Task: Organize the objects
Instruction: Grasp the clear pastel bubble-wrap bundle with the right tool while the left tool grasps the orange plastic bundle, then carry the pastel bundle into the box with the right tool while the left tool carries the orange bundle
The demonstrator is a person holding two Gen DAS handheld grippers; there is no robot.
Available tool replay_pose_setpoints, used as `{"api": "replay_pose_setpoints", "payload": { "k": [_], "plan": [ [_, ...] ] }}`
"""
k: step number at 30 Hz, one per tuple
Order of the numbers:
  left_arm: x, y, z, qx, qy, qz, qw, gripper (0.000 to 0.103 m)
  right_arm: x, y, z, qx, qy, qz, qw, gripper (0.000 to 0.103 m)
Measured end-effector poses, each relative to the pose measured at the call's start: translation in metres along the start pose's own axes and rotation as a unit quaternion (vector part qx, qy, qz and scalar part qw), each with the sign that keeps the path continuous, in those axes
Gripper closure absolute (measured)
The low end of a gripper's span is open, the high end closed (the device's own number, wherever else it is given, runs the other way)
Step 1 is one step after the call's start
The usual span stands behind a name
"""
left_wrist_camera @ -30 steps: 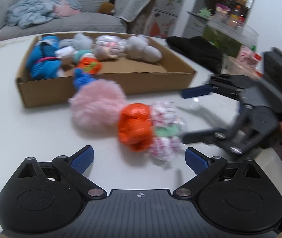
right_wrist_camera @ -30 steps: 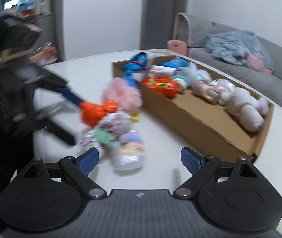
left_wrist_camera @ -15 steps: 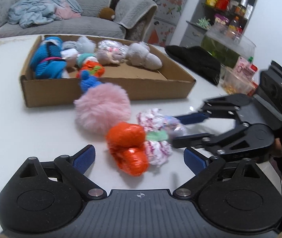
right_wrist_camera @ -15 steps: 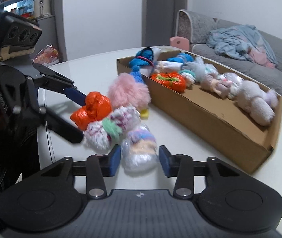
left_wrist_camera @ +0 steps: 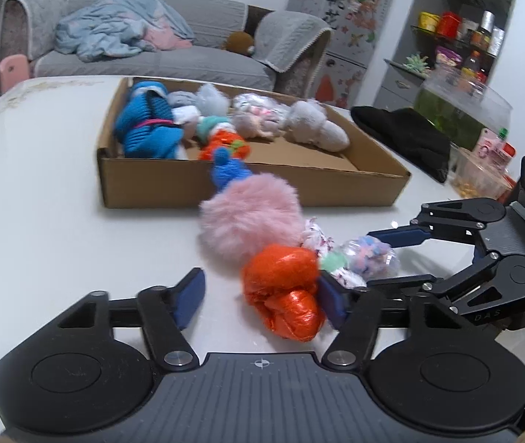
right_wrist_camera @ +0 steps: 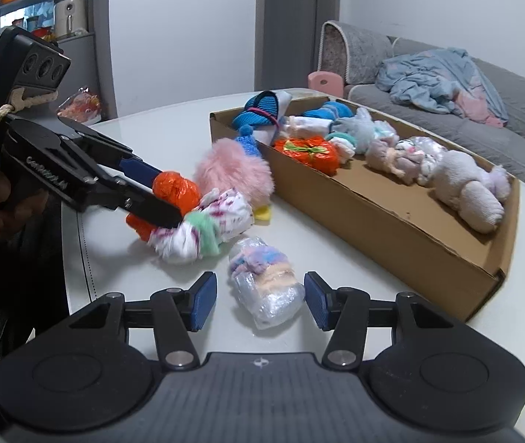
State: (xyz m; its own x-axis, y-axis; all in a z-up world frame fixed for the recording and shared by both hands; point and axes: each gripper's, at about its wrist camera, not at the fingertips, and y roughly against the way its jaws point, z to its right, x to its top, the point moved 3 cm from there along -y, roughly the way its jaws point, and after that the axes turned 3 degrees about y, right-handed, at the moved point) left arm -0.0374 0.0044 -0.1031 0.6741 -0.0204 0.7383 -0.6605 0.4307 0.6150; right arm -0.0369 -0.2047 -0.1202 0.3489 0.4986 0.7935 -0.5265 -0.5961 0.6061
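An open cardboard box (left_wrist_camera: 255,184) (right_wrist_camera: 410,229) on the white table holds several soft toys and bundles. In front of it lie a pink fluffy ball (left_wrist_camera: 251,214) (right_wrist_camera: 232,173), an orange wrapped bundle (left_wrist_camera: 284,288) (right_wrist_camera: 173,192), a white floral bundle with a green band (right_wrist_camera: 203,232) and a clear-wrapped pastel bundle (right_wrist_camera: 266,284) (left_wrist_camera: 369,254). My left gripper (left_wrist_camera: 262,295) (right_wrist_camera: 159,195) is open around the orange bundle. My right gripper (right_wrist_camera: 258,299) (left_wrist_camera: 388,258) is open, its pads either side of the pastel bundle without touching.
A grey sofa (left_wrist_camera: 159,59) with a blue blanket stands beyond the table. A black cloth (left_wrist_camera: 406,136) and a clear snack container (left_wrist_camera: 480,177) lie right of the box. A small blue knit toy (left_wrist_camera: 229,170) leans on the box front.
My left gripper moved forward and now straddles the orange bundle, jaws narrower. My right gripper closed near the pastel bundle half a second ago and has now widened again.
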Motion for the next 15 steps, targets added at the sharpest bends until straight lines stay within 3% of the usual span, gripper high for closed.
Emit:
{"api": "replay_pose_setpoints", "payload": {
  "k": [2,3,5,15],
  "plan": [
    [0.000,0.002,-0.001,-0.003,0.000,0.000,1.0000,0.052,0.001,-0.002,0.000,0.004,-0.002,-0.001,1.000,0.057],
    [0.000,0.002,0.000,-0.006,-0.002,-0.001,1.0000,0.054,0.001,-0.002,0.000,0.007,-0.005,-0.001,1.000,0.063],
    [-0.001,0.004,0.003,-0.002,-0.011,-0.001,0.9999,0.055,0.001,-0.001,-0.001,0.006,-0.008,0.001,1.000,0.067],
    [0.008,0.023,0.003,0.010,-0.018,0.012,0.9997,0.060,-0.008,0.026,0.004,-0.006,-0.035,0.011,0.999,0.068]
  ]
}}
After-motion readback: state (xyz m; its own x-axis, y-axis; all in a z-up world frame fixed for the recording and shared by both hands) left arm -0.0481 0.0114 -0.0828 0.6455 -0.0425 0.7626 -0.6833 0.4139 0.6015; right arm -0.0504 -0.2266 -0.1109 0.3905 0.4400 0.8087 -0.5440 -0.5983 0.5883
